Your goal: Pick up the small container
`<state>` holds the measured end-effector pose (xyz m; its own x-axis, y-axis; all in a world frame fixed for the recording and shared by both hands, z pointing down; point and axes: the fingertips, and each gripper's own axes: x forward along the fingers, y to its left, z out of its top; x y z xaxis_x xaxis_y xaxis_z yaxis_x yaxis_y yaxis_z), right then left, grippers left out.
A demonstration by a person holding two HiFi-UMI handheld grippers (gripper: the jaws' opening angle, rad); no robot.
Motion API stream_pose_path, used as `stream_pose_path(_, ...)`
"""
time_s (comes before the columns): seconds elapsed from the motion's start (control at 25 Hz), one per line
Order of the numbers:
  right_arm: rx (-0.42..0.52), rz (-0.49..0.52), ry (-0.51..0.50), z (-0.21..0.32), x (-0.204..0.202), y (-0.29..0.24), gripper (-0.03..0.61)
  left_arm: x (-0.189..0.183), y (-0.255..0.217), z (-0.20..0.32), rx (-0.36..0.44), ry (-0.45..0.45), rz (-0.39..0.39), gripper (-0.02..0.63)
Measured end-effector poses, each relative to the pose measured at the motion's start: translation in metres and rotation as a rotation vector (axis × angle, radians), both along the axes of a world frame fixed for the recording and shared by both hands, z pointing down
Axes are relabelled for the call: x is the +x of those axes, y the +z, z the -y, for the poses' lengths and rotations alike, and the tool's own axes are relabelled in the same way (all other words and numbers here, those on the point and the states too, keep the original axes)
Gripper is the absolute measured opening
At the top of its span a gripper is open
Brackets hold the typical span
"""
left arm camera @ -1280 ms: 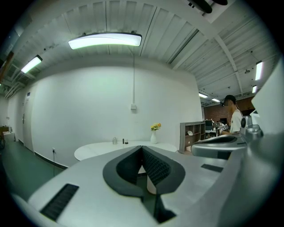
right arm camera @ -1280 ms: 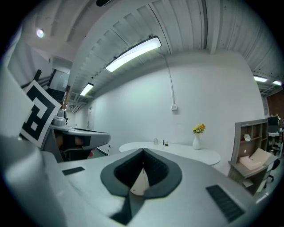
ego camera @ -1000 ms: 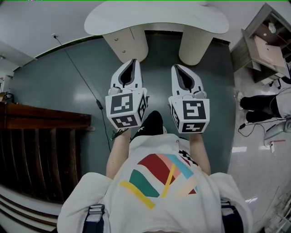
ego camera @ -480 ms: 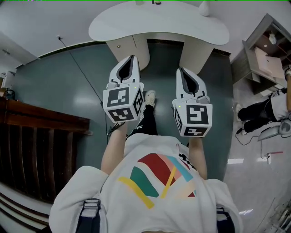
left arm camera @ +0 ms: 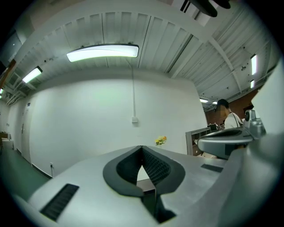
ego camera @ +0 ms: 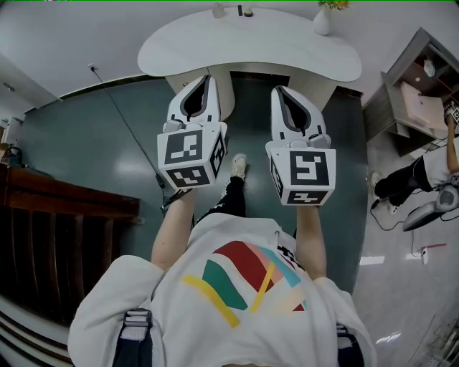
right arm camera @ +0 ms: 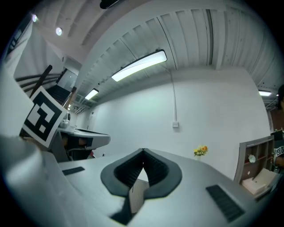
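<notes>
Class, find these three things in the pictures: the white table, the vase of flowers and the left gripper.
white table [ego camera: 244,43], head view, bare middle of its top.
vase [ego camera: 322,23], head view, its white body.
left gripper [ego camera: 207,79], head view, where its jaw tips meet.

Tiny items [ego camera: 244,11] on table [ego camera: 251,46] unidentifiable, bystander [ego camera: 401,183] cut off at edge
</notes>
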<state>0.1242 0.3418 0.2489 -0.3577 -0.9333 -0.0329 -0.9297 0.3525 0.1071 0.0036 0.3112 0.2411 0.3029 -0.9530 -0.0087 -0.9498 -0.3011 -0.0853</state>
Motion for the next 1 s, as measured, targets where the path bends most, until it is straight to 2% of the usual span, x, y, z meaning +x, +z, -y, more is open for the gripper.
stream_pose_path(0.24, -0.035, -0.020, 0.009, 0.044, -0.014, 0.012, 0.011, -0.009, 0.003, 0.044, -0.001, 0.013, -0.013, 0.017)
stream_pose_path(0.64, -0.075, -0.026, 0.034, 0.132, -0.013, 0.027, 0.012, -0.014, 0.010, 0.131, -0.014, 0.024, -0.015, 0.017)
stream_pose_path(0.88, -0.096, -0.033, 0.043, 0.209, -0.032, 0.038, 0.011, -0.034, 0.013, 0.205, 0.005, 0.024, -0.029, 0.017)
stream_pose_path(1.0, -0.130, -0.046, 0.042, 0.246, -0.040, 0.049, 0.011, -0.043, 0.022, 0.242, 0.002, 0.007, 0.007, 0.017)
